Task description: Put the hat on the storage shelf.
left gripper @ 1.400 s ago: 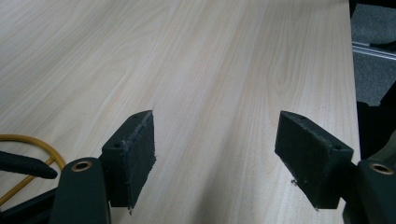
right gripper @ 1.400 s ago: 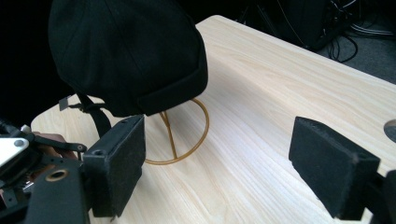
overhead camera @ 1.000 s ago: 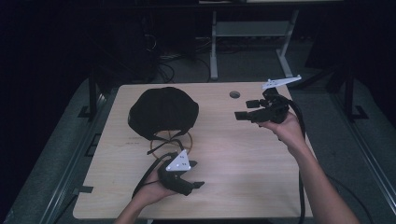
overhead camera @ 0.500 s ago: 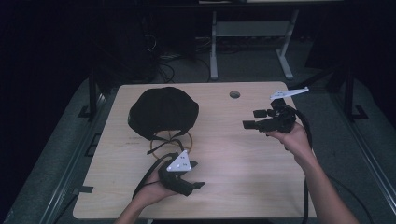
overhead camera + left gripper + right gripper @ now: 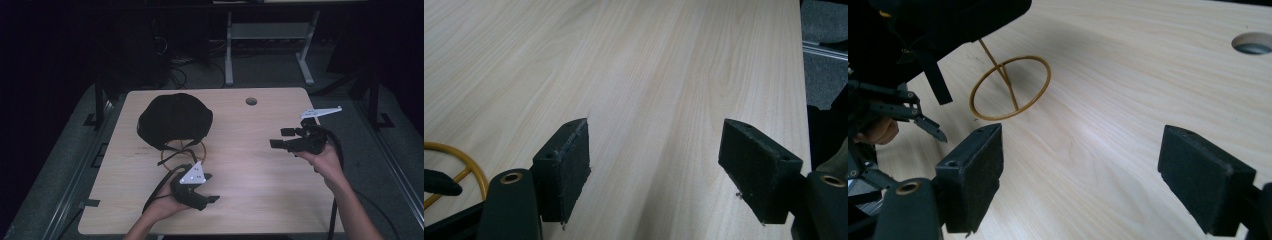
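A black cap lies on the left half of the wooden table, over a yellow wire ring stand. The ring and the cap's dark edge sit ahead of my right gripper. My left gripper rests near the front edge, just below the ring, open with nothing between its jaws. Its own view has its gap over bare wood and the ring's edge at the left. My right gripper hovers at the right side, open and empty, jaws pointing left toward the cap.
A round cable hole pierces the table near its back edge. A white desk frame and cables stand on the dark floor behind. The table's right edge runs close to my left gripper's far jaw.
My right gripper has drawn back toward the person and lowered, moving from near the cable hole to the right middle of the table. The left gripper has stayed put.
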